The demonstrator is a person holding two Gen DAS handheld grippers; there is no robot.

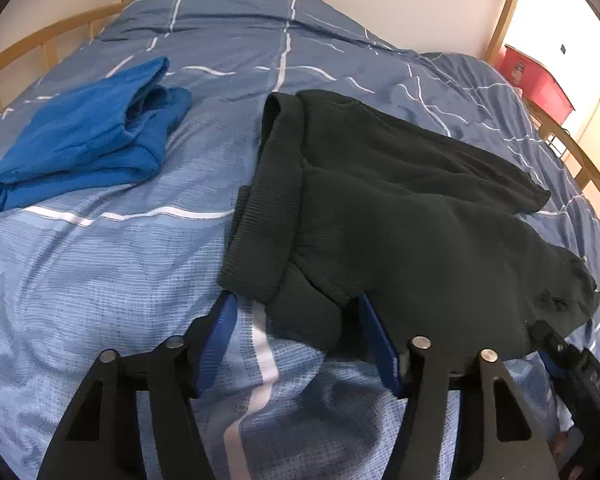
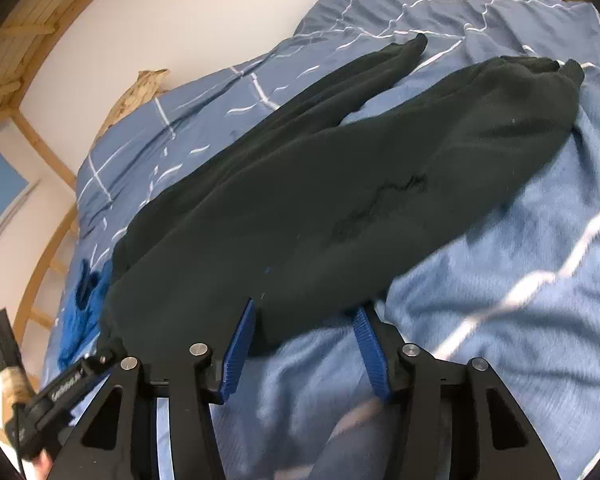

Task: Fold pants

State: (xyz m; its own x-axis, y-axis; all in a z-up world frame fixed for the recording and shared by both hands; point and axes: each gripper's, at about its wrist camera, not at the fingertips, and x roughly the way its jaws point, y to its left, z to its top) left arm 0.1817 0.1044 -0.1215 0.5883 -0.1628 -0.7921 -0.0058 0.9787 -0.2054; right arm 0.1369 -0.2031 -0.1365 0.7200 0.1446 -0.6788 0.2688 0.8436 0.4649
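Observation:
Dark green pants (image 1: 400, 208) lie spread on a blue bed cover, waistband (image 1: 268, 200) to the left, legs running to the right. My left gripper (image 1: 296, 312) is open, its blue fingers (image 1: 220, 328) straddling the near corner of the waistband. In the right wrist view the pants (image 2: 320, 200) stretch away with two legs apart. My right gripper (image 2: 304, 316) is open, its blue fingers (image 2: 240, 344) either side of the near edge of the nearer leg. The right gripper also shows at the lower right of the left wrist view (image 1: 580, 368).
A folded blue garment (image 1: 88, 140) lies on the bed cover (image 1: 100, 280) to the left of the pants. A wooden bed frame (image 1: 28, 52) runs round the bed. A red box (image 1: 540, 76) stands past the far right corner.

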